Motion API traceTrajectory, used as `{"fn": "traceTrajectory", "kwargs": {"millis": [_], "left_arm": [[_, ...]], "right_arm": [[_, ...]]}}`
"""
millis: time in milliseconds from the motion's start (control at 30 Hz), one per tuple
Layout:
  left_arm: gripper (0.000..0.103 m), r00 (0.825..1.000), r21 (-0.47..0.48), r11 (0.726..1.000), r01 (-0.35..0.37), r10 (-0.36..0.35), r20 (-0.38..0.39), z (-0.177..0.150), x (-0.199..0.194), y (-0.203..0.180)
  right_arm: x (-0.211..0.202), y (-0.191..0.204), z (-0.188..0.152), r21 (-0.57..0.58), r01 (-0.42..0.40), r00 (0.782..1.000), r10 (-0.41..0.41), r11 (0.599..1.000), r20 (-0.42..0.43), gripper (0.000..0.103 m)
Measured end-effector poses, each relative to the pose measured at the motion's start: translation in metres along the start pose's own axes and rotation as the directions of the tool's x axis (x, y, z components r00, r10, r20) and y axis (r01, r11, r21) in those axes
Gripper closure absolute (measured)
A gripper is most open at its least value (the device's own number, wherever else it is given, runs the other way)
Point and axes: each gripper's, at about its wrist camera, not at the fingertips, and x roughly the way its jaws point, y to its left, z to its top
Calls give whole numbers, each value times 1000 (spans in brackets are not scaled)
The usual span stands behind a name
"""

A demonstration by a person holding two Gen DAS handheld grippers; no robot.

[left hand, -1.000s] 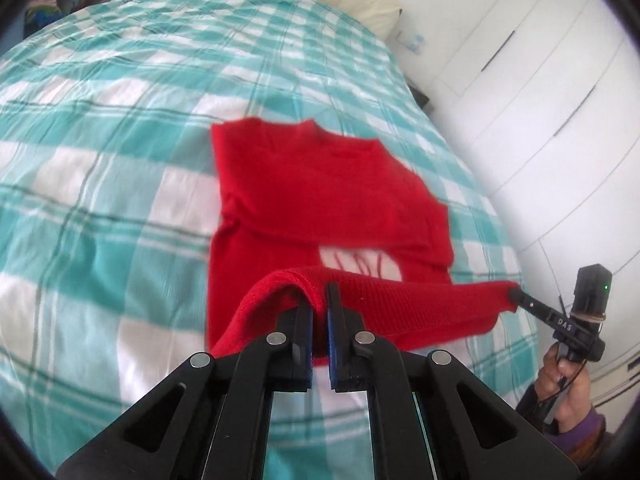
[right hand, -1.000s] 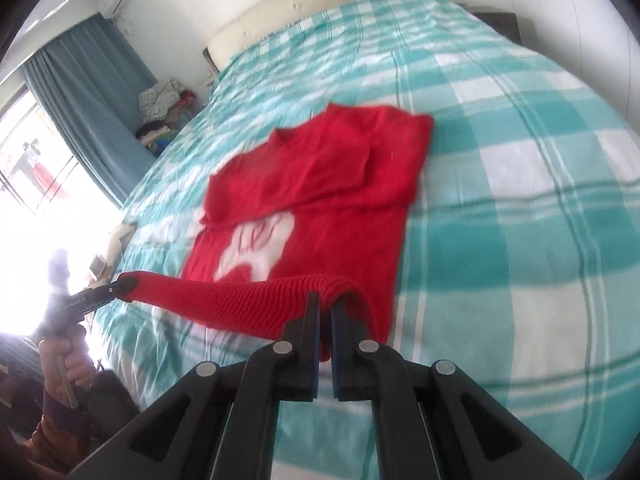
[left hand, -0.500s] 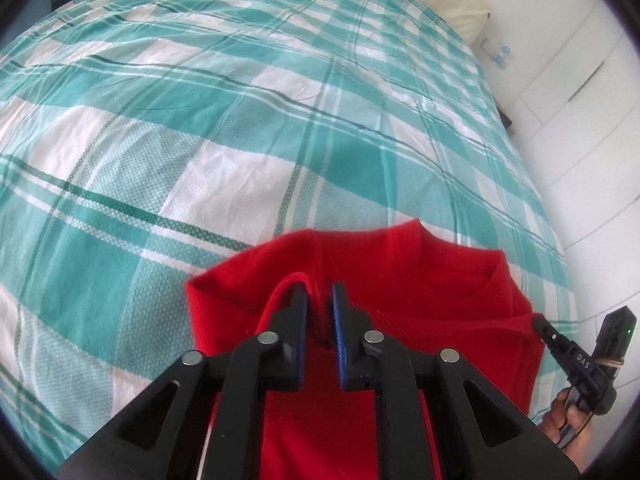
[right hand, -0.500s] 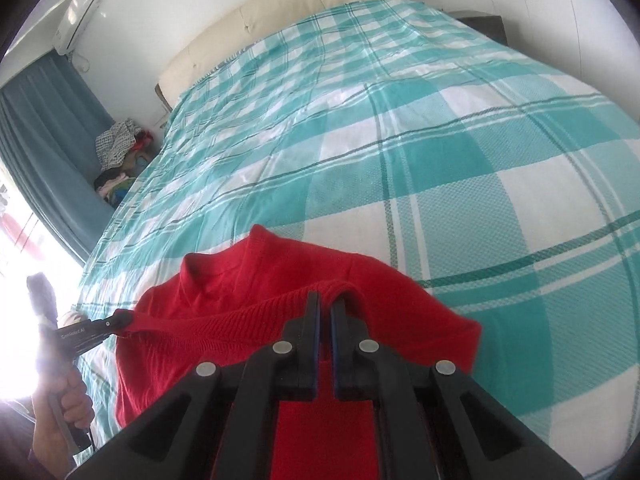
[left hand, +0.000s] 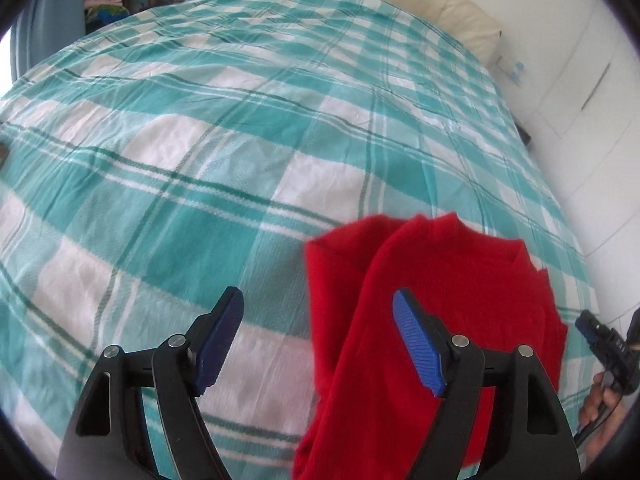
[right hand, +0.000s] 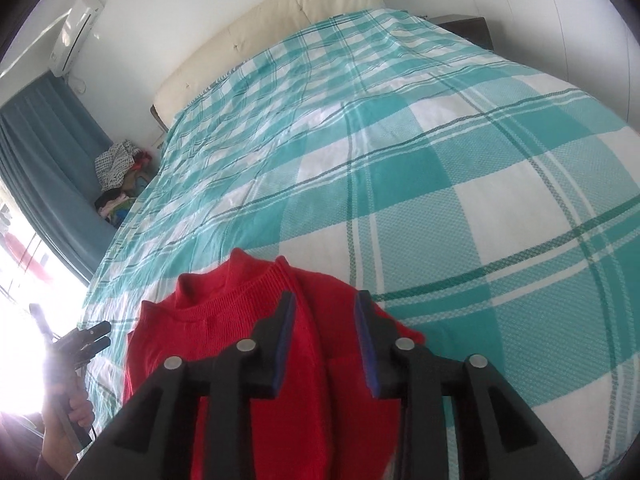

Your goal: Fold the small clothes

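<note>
Both grippers are spread wide w/ nothing in them, so you're hands-free rn. Left gripper [left hand: 318,334] hangs over the bedspread [left hand: 240,152] just off the red sweater [left hand: 432,320]; right gripper [right hand: 325,338] sits over it. Sweater lies folded near the bed's foot edge, collar up top, prob laid flat for another fold.

sweater [right hand: 256,344]: 1, red, lower centre | grippers: 2, left gripper [left hand: 318,344] lower centre, right gripper [right hand: 326,340] lower centre | bed [right hand: 400,152]: 1, one checked cover | headboard [right hand: 280,12]: 1, top | air conditioner [right hand: 80,12]: 1, upper left | curtain [right hand: 44,152]: 1, left | clothes pile [right hand: 116,168]: 1, left
</note>
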Motion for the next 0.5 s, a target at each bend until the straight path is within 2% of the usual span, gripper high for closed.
{"fn": "traceTrajectory", "kwargs": {"millis": [33, 67, 200, 267, 333, 367, 433, 467, 500], "left_arm": [[24, 1000, 15, 1000, 6, -6, -7, -15, -10, 1], [24, 1000, 24, 1000, 13, -13, -10, -30, -21, 2], [21, 997, -11, 997, 73, -73, -5, -86, -58, 10], [20, 995, -52, 994, 96, -95, 17, -104, -69, 15], [20, 995, -81, 992, 94, -90, 49, -116, -72, 21], [20, 994, -89, 992, 90, -85, 63, -119, -71, 25], [20, 996, -93, 993, 72, -66, 68, -124, -65, 31], [20, 996, -93, 994, 59, -53, 65, -124, -61, 34], [20, 997, -93, 995, 47, -41, 66, -124, -58, 38]], "right_arm": [[-6, -4, -6, -5, 4, 1000, -4, 1000, -7, 50], [-11, -9, -13, -8, 6, 1000, -6, 1000, -18, 48], [-17, -33, -39, 16, -7, 996, 9, 1000, -90, 42], [-10, -41, -48, 46, -62, 990, 68, 997, -120, 41], [2, -43, -55, 93, -165, 971, 178, 982, -157, 40], [10, -42, -58, 114, -198, 961, 216, 974, -173, 39], [23, -36, -61, 126, -208, 960, 228, 970, -164, 39], [29, -32, -62, 131, -197, 963, 217, 971, -159, 42], [34, -27, -62, 135, -188, 965, 208, 973, -162, 50]]}}
